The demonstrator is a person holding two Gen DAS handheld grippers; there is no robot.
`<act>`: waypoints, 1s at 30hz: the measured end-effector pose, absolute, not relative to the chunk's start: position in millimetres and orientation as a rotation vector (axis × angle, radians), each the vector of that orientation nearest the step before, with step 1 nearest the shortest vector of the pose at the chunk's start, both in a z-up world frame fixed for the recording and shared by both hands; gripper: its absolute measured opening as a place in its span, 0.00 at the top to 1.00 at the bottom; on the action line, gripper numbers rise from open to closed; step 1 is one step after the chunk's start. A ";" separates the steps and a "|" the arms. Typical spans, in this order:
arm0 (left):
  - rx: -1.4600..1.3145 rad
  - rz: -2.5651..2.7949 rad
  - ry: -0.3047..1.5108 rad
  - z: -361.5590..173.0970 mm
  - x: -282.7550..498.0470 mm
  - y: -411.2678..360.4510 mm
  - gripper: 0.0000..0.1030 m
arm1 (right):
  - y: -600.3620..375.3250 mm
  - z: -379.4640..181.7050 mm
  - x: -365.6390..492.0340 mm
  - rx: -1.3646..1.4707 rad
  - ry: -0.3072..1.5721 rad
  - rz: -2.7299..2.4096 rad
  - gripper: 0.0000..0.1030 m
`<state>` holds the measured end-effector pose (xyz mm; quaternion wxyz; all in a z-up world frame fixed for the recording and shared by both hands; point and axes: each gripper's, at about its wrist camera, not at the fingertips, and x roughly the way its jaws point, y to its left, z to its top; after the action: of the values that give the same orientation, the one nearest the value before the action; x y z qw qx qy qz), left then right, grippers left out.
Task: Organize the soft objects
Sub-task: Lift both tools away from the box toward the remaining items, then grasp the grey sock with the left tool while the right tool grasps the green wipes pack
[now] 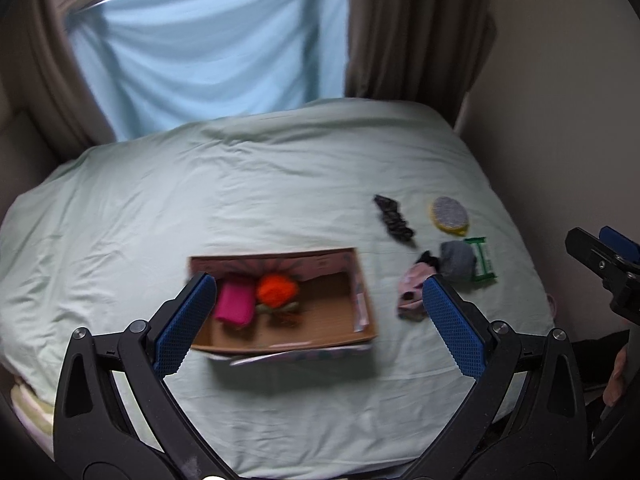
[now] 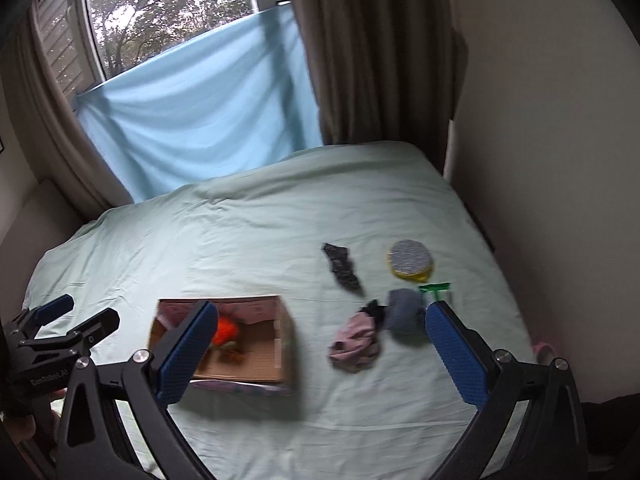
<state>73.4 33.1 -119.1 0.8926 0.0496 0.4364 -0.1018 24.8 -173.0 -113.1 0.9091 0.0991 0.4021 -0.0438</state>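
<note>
From my remote seat, I hold the left gripper (image 1: 316, 320) released and empty above the pale green bedsheet (image 1: 240, 200), its blue-padded jaws spread wide over the open brown cardboard box (image 1: 362, 304), where a bright pink folded cloth (image 1: 235, 304) lies just beside a fuzzy orange ball (image 1: 277, 290), with some darker item under the ball that is too blurred for me to name. Right of the box, apart from its wall, the loose items wait on the sheet: a crumpled pale pink fabric piece (image 2: 354, 344) touching a small black cloth scrap (image 2: 374, 312), a rounded grey-blue knitted bundle (image 2: 404, 312), a long black lacy strip (image 2: 341, 266) farther back, a round grey pad with a yellow underside (image 2: 410, 259), and a green-and-white packet (image 1: 483, 260) against the grey bundle. My right gripper (image 2: 320, 360) also hangs released, holding nothing, its jaws framing the pink fabric and grey bundle from above. I judge the sorting partly done, with this cluster to go. The risk: the pink fabric and black scrap overlap, so a pinch may lift both or drop one short of the box; the soft mattress could let the light box tip if a jaw clips its rim, and both views are motion-blurred, which makes my aim less sure.
</note>
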 end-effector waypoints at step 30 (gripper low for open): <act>0.354 -0.546 1.107 -388.1 173.2 -254.7 0.00 | -391.3 -351.5 132.0 0.145 1.124 -0.096 0.00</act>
<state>173.2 -254.6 -388.1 0.8010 0.1649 0.5162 -0.2546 132.0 -391.3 -351.5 0.8426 0.0687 0.5322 -0.0456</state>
